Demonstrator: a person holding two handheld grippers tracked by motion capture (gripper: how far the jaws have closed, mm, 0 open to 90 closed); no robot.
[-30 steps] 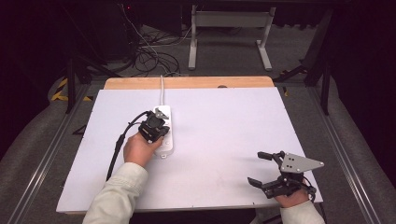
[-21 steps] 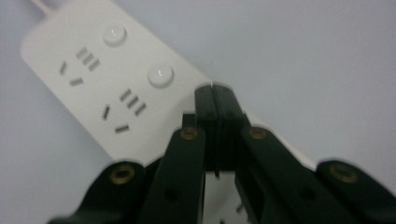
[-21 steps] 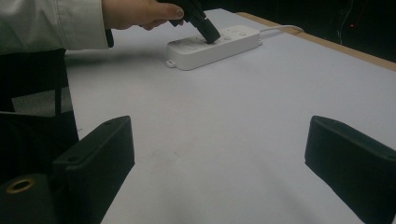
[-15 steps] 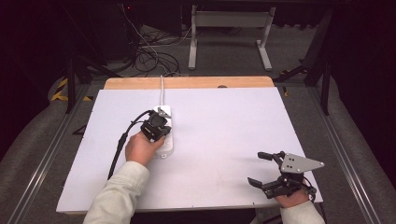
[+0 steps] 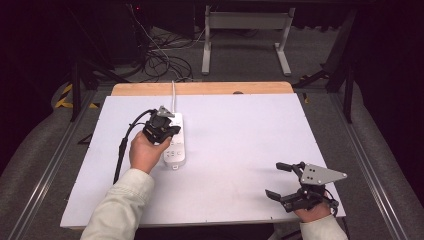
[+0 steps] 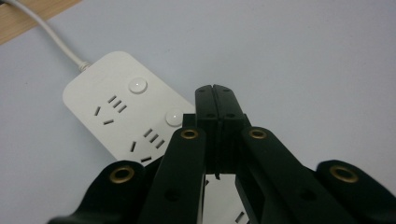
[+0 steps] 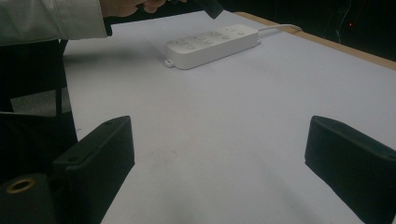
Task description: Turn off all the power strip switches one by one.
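High view: my left hand-held gripper (image 5: 165, 126), jaws pressed together on nothing, hangs over the white power strip (image 5: 174, 145), which lies flat left of centre on the white surface (image 5: 240, 145). The strip carries round buttons beside its sockets, its cord running away from me. My right hand-held gripper (image 5: 281, 181) sits near the front right corner, jaws wide apart.

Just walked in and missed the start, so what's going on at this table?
A person holds a hand-held gripper in each hand over a white-covered table. The left hand-held gripper, jaws shut with nothing between them, is poised over a white power strip, close to one of its round buttons. The right hand-held gripper is open near the table's front right corner, well away from the strip.
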